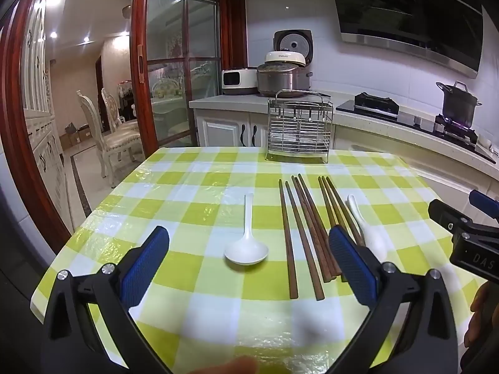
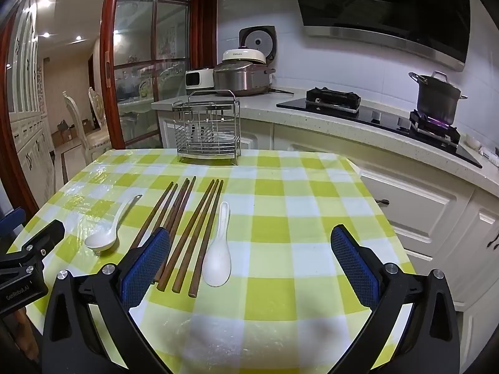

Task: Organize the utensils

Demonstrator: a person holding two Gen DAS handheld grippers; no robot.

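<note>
On the checkered bench (image 1: 193,193) lie chopsticks (image 1: 307,230) and two spoons; both claws, left (image 1: 249,258) and right (image 2: 251,258), gape empty; the ceramic spoon (image 1: 246,246) looks slippery, breakable; pinch its handle.

Both of your wrist views are evenly lit and fairly bright, with a cool bluish cast on the kitchen wall. Warm ceiling spotlights (image 1: 53,34) glow as blown-out dots in the room beyond the glass door. The checked tablecloth (image 1: 199,187) has a plastic sheen, so you get soft white glare patches across it. Shadows under the white spoon (image 1: 246,251) and chopsticks (image 2: 187,237) are faint and short. Fisheye distortion bends the table edges and door frame, and the corners fall to black. The nearest strip of table looks smeared and out of focus.
</note>
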